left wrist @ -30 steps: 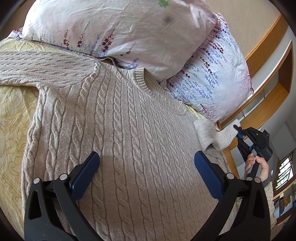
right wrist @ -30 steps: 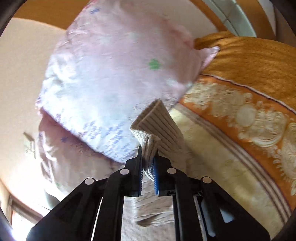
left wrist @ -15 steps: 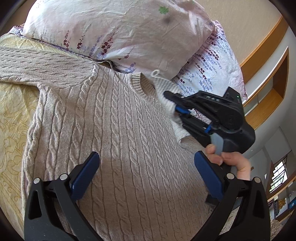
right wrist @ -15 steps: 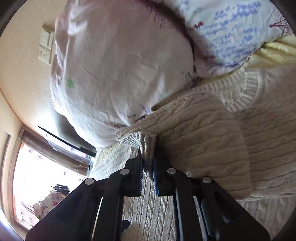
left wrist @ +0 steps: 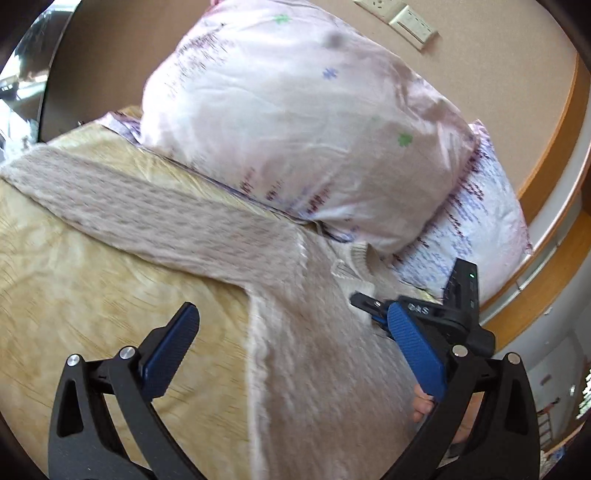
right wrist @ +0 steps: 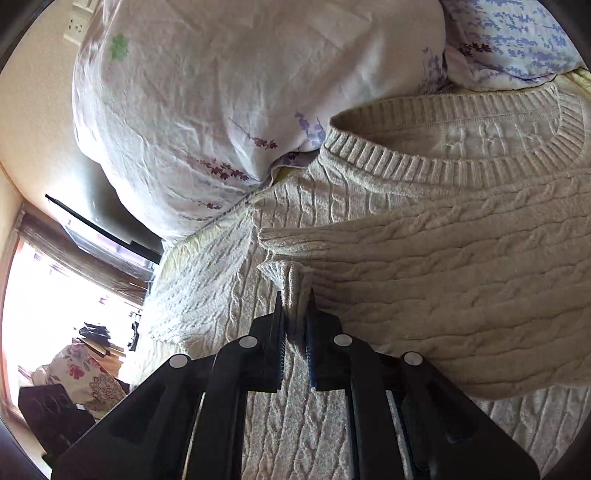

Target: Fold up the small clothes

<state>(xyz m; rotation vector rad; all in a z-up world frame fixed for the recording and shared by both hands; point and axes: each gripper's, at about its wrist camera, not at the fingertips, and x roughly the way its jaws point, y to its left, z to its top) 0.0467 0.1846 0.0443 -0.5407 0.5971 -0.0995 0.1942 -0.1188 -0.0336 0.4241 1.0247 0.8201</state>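
Two views, left wrist first: left gripper (left wrist: 291,354) hangs wide open with nothing between its blue pads, above the cream cable-knit sweater (left wrist: 317,369) spread flat on the bed (left wrist: 74,295); likely free so it can go for the other sleeve (left wrist: 129,199), which lies stretched out to the left over the yellow patterned bedspread. Right gripper (left wrist: 364,301) shows at lower right, partly behind the left one's pad, low over the sweater just below the collar, a person's fingers (left wrist: 421,402) visible under it. Picture is motion-blurred, so knit detail is soft. Two floral pillows (left wrist: 295,129) stacked at the head of the bed, tan wall with a switch plate (left wrist: 410,26), wood trim on the right. Right wrist view: right gripper (right wrist: 295,314) is nearly closed, pinching the ribbed cuff (right wrist: 284,269) of the sweater's right sleeve (right wrist: 443,295), which is laid across the chest just below the ribbed collar (right wrist: 443,166); held that way, I'd judge, to set the sleeve-in fold before letting go. Pillow presses against the collar edge. Bright window (right wrist: 44,295) at left, flowered cloth (right wrist: 85,373) and dark clutter beneath it.
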